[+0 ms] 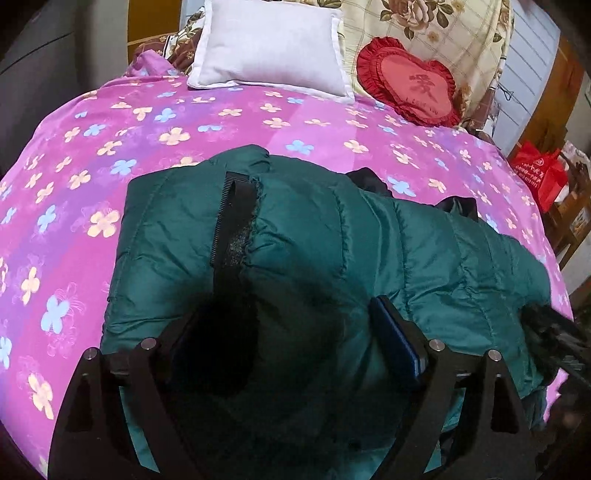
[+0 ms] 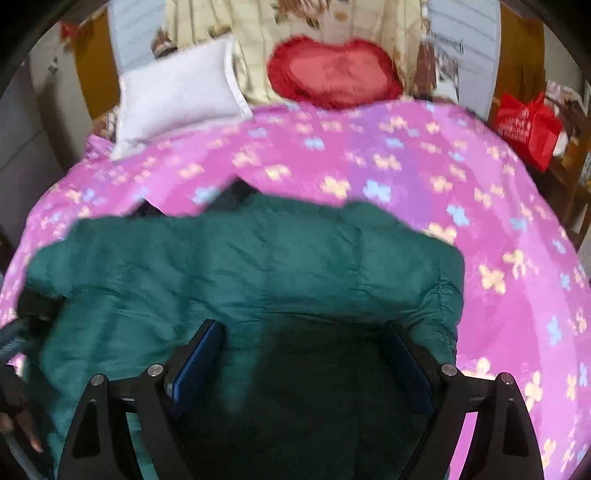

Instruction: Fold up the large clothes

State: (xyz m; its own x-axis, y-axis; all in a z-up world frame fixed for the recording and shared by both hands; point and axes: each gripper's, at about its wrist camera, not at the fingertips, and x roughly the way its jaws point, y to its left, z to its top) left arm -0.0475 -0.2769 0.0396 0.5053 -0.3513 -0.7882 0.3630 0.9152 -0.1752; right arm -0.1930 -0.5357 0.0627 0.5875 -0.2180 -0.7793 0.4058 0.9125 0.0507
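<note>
Bed (image 1: 258, 122): covered by a pink sheet with yellow and blue flowers; fills most of both views.
Jacket (image 1: 314, 236): green, quilted, lying in a folded heap on the near part of the bed, under both grippers; a black toothed strip (image 1: 231, 214) runs along an open edge on its left side in the left view; black lining shows at its far edge.
Quilt (image 1: 436, 33): cream, rose print, piled at the head of the bed.
Pillow (image 1: 269, 48): white, at the head, left of the cushion.
Cushion (image 1: 410, 81): red, heart-shaped, leaning on the quilt.
Bag (image 1: 539, 173): red, off the bed's right side.
Left gripper (image 1: 291, 339): fingers spread wide above the jacket, pinching nothing.
Right gripper (image 2: 303, 358): fingers spread wide above the jacket, pinching nothing; view blurred.
Hand (image 2: 18, 413): at the lower left edge of the right view, beside the jacket.
</note>
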